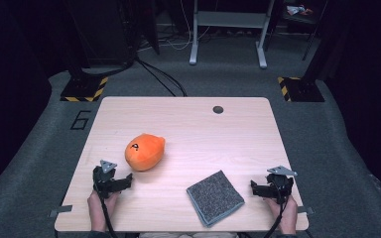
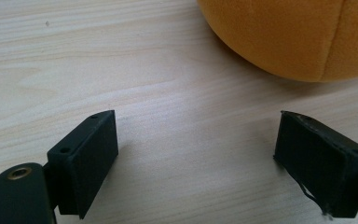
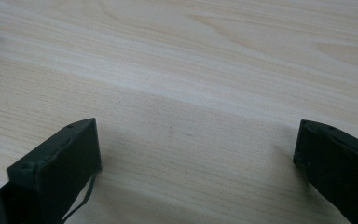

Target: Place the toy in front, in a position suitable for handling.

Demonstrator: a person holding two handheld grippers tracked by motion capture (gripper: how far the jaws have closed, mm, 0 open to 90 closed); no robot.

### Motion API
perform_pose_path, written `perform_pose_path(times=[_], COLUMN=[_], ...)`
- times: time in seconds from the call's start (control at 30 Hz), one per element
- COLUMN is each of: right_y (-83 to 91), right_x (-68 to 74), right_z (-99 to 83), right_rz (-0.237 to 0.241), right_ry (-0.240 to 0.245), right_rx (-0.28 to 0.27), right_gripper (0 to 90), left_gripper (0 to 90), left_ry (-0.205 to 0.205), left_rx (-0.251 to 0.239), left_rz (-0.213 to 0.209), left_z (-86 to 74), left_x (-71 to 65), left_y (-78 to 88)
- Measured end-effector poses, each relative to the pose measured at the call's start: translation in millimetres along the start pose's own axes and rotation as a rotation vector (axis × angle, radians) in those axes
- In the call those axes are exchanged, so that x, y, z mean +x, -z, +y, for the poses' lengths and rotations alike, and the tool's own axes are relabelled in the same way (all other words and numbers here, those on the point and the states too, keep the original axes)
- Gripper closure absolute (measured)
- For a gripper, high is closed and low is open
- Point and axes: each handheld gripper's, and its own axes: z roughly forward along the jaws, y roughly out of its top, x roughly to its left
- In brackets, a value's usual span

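Left gripper [image 1: 110, 182] at near-left table edge, jaws spread wide over bare wood, nothing between. Right gripper [image 1: 272, 188] near-right, likewise spread, empty. Folded grey cloth [image 1: 215, 197] flat between them, nearer the right. Orange plush [image 1: 145, 151] just beyond left gripper, not touching. Small dark hole [image 1: 218, 109] near the table [image 1: 188, 124] far edge.

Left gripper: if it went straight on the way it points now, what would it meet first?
Probably the orange plush toy. The left gripper is open over bare table, and the toy lies just ahead, slightly toward its right jaw. Nothing lies between them.
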Motion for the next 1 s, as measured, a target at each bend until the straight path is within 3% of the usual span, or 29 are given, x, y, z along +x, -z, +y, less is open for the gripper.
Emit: perform_pose_path(times=[1.0], right_y=[1.8], right_x=[-0.1], right_z=[3.6], right_rz=[0.002], right_ry=[-0.016], right_rx=[0.029], right_gripper=[0.1], left_gripper=[12.8], left_ry=[-0.001], left_rx=[0.003], left_rz=[-0.004], left_z=[0.5], left_x=[-0.4], left_y=[0.0])
